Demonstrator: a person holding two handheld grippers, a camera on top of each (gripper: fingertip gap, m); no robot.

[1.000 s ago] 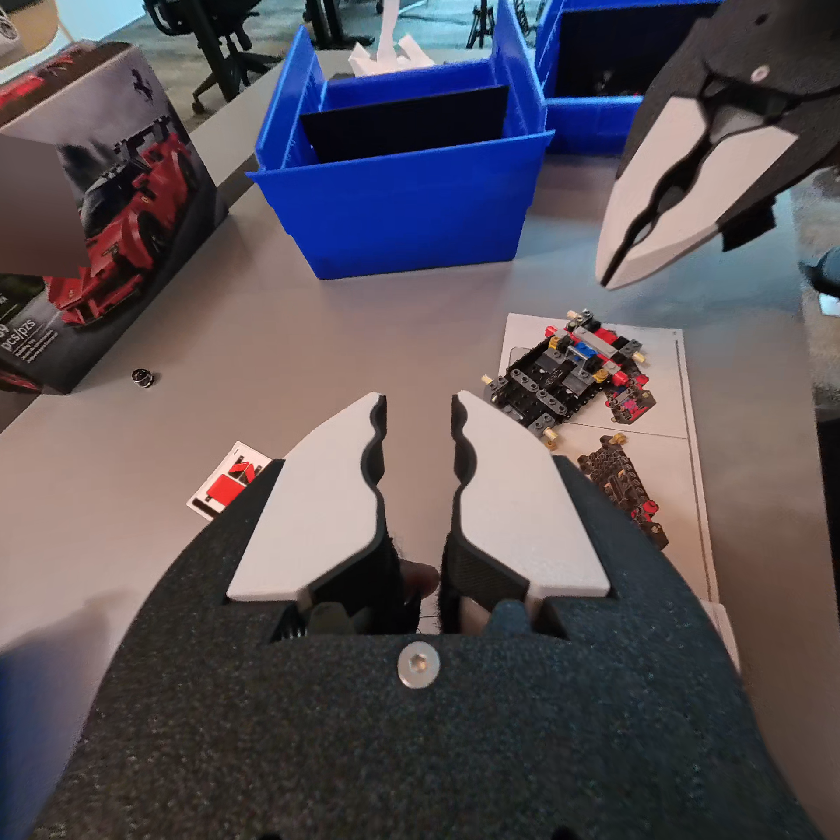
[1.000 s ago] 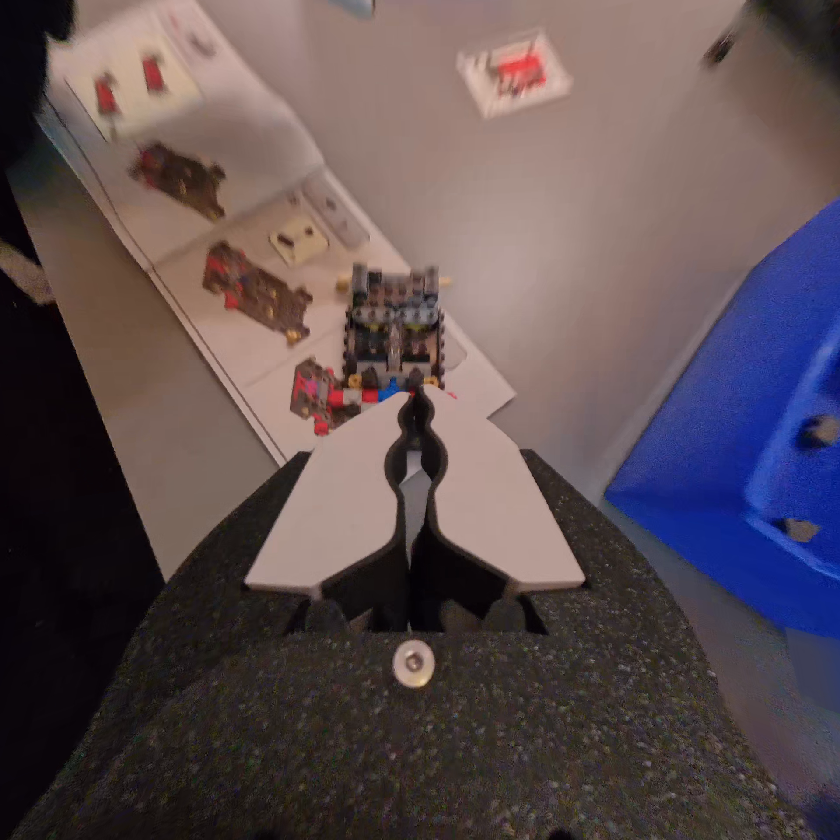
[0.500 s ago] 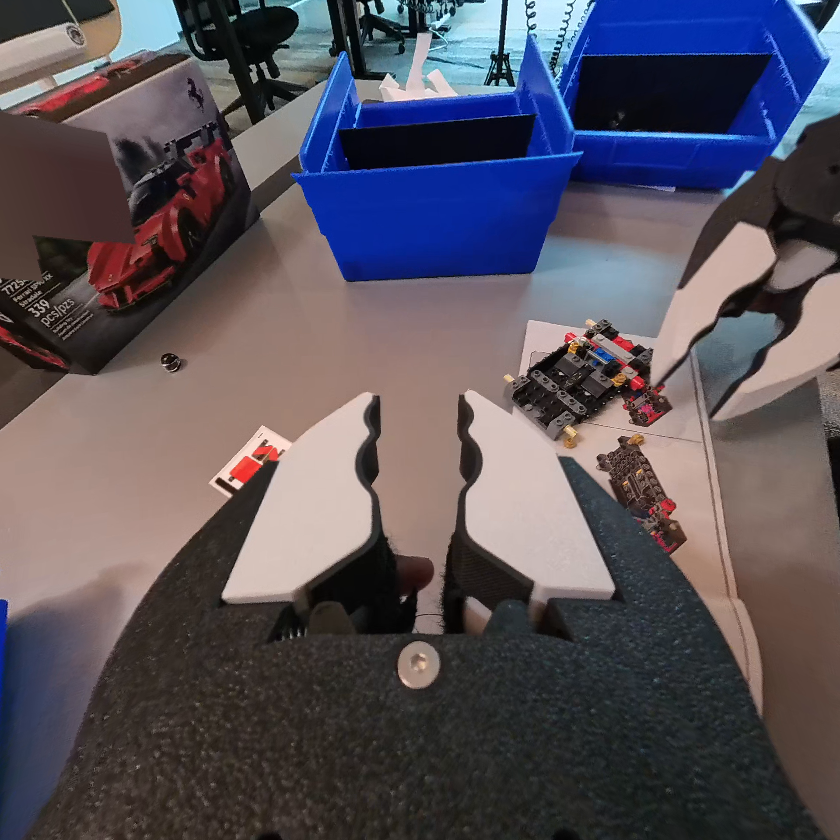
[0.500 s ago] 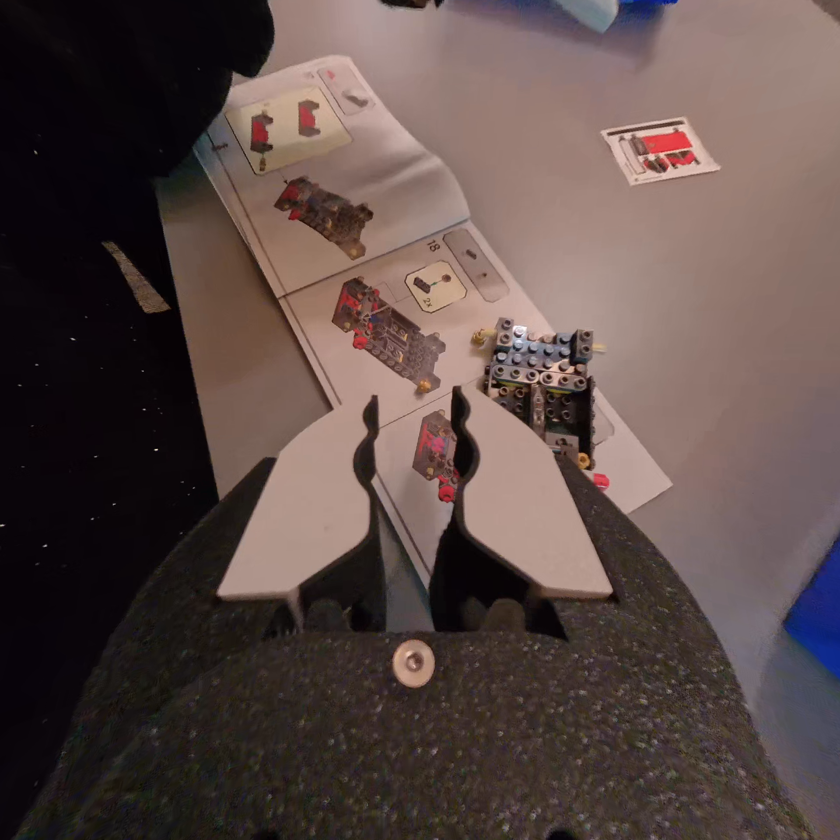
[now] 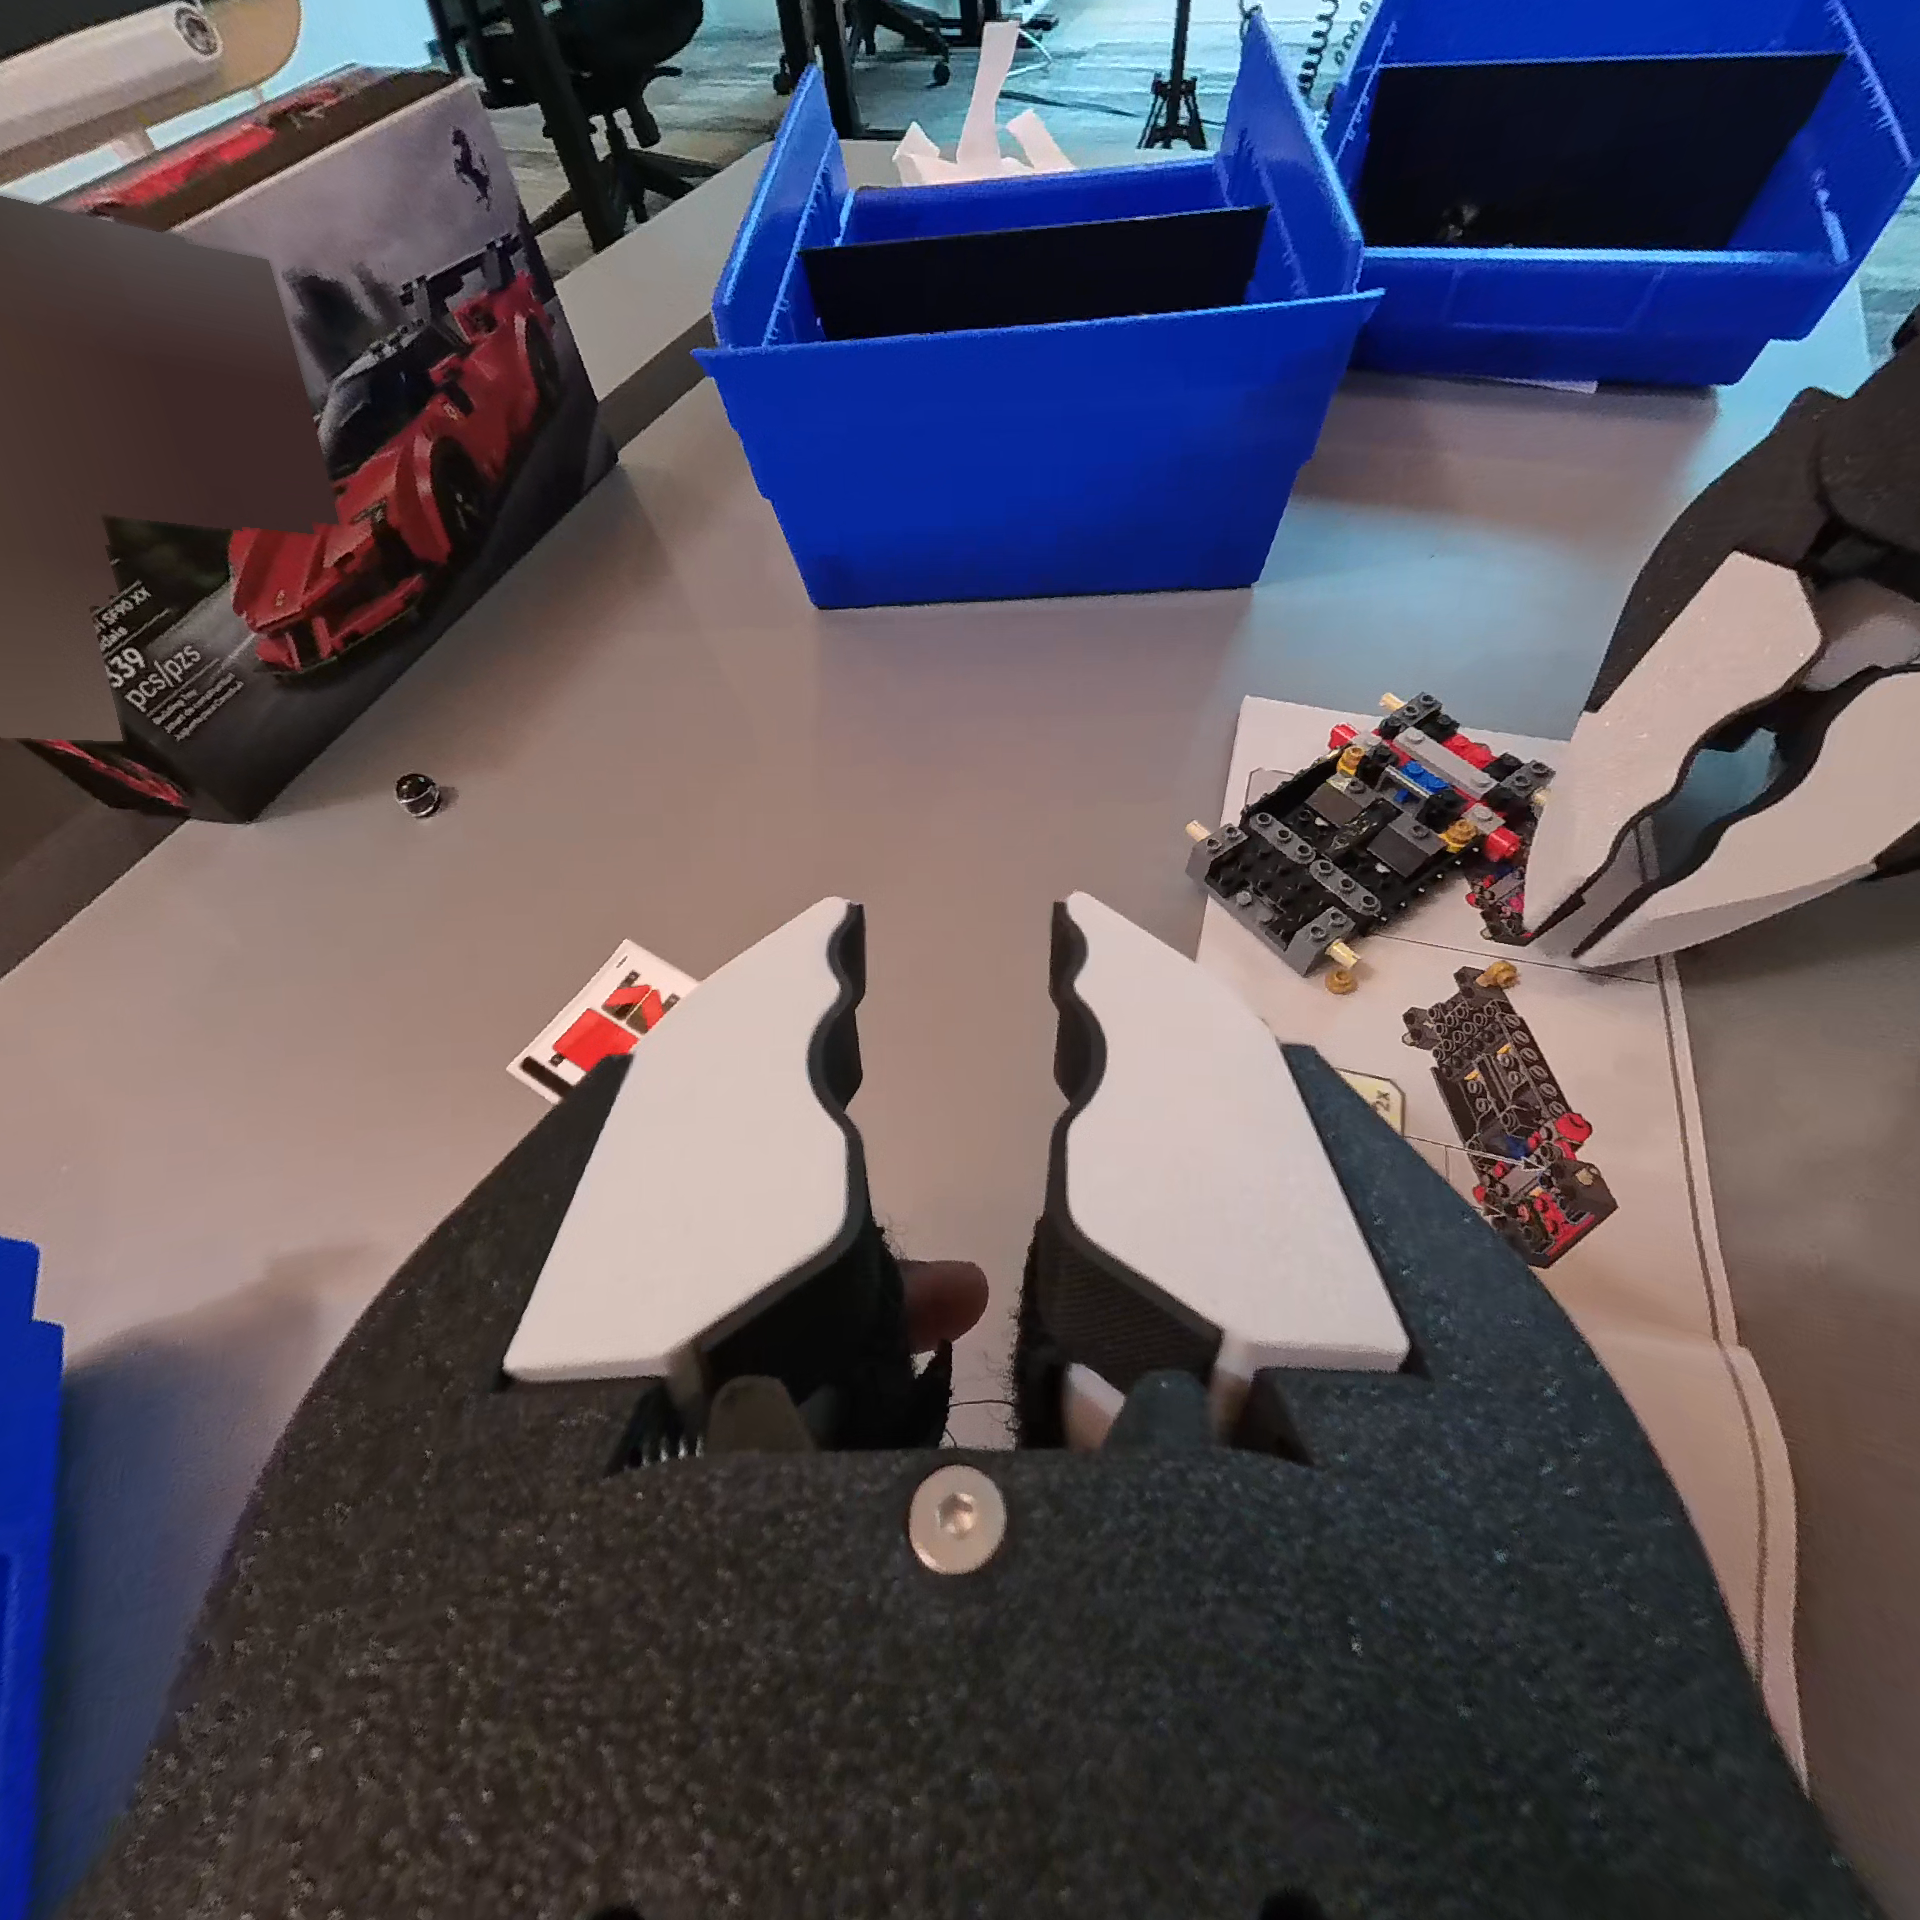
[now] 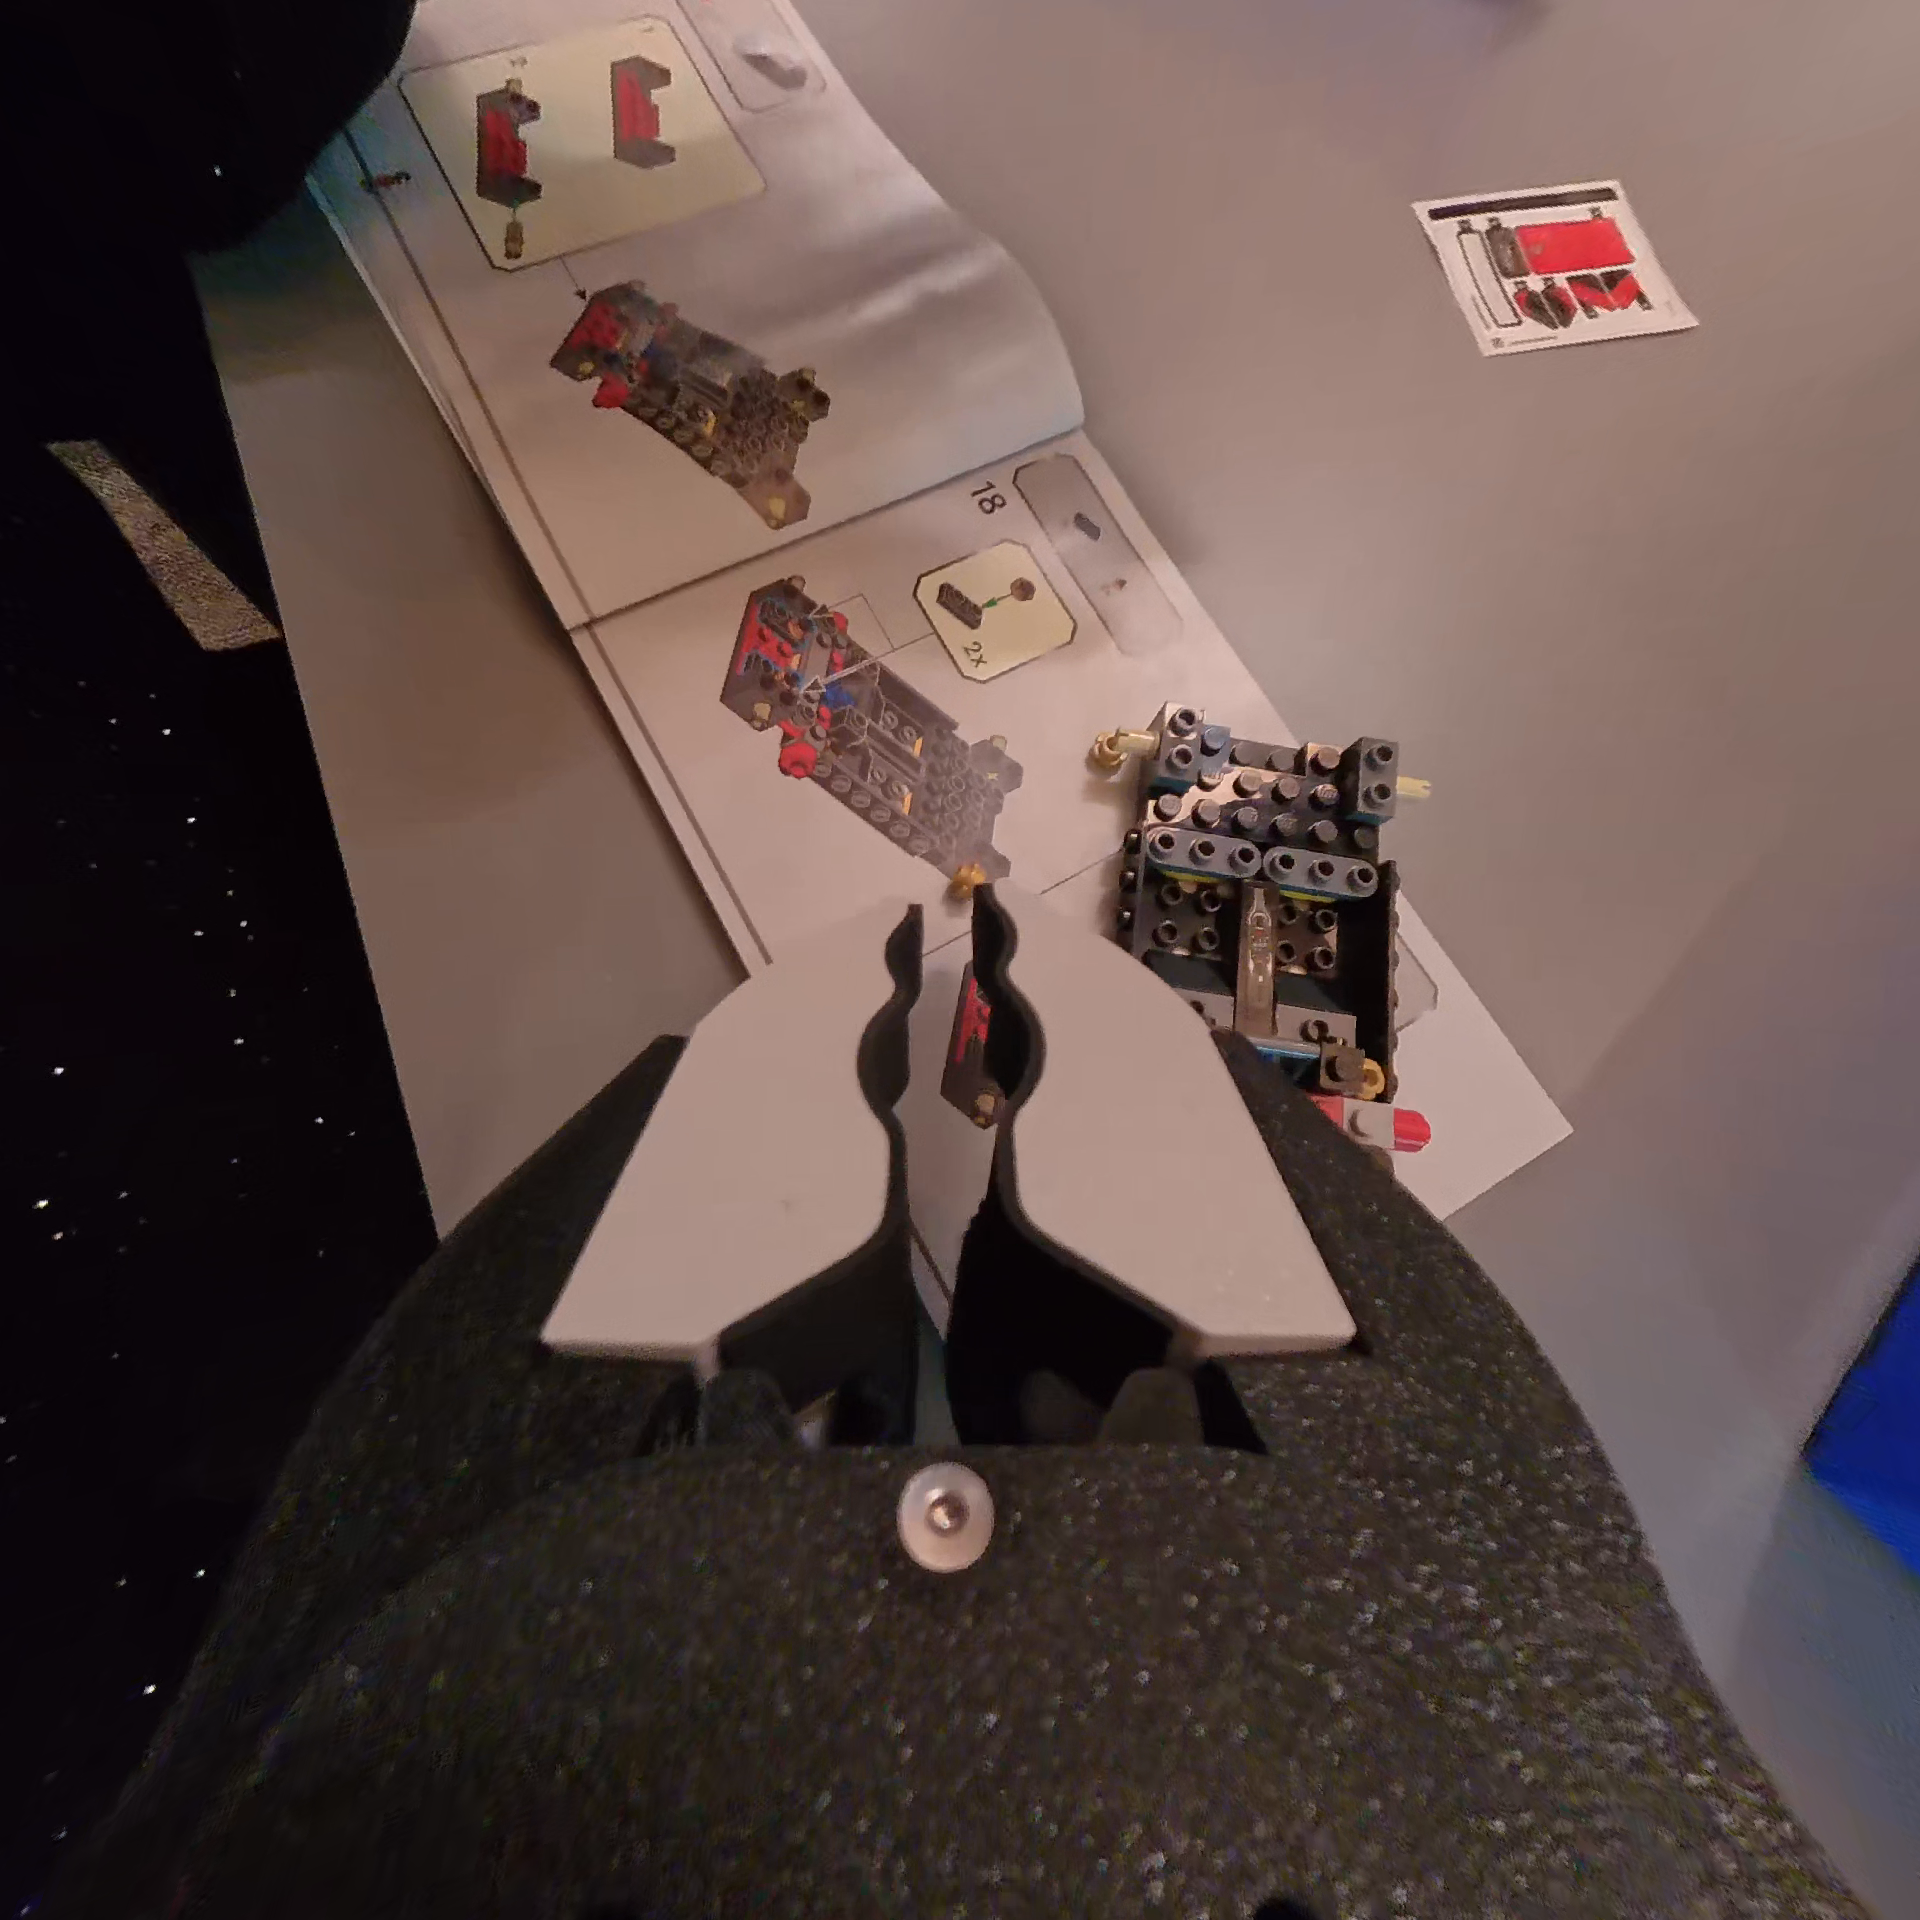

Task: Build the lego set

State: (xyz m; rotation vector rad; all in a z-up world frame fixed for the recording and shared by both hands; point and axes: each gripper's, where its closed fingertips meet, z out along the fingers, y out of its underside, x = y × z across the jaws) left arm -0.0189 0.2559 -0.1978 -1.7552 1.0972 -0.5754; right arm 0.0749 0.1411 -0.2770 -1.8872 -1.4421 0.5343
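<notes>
The left gripper [image 5: 956, 925] is held released above the grey table [image 5: 727, 727]. The partly built black, grey and red lego car chassis [image 5: 1371, 821] is laid on the open paper instruction booklet [image 6: 665, 914]. The right gripper [image 6: 945, 914], slightly parted and empty, is positioned just beside the chassis.

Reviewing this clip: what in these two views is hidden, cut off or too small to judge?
- Blue bins: contents hidden in the left wrist view by walls and black dividers.
- Small dark part near the box: too small to identify.
- Lego chassis: near end covered by the right gripper in the right wrist view.
- Instruction booklet: cut off at top.
</notes>
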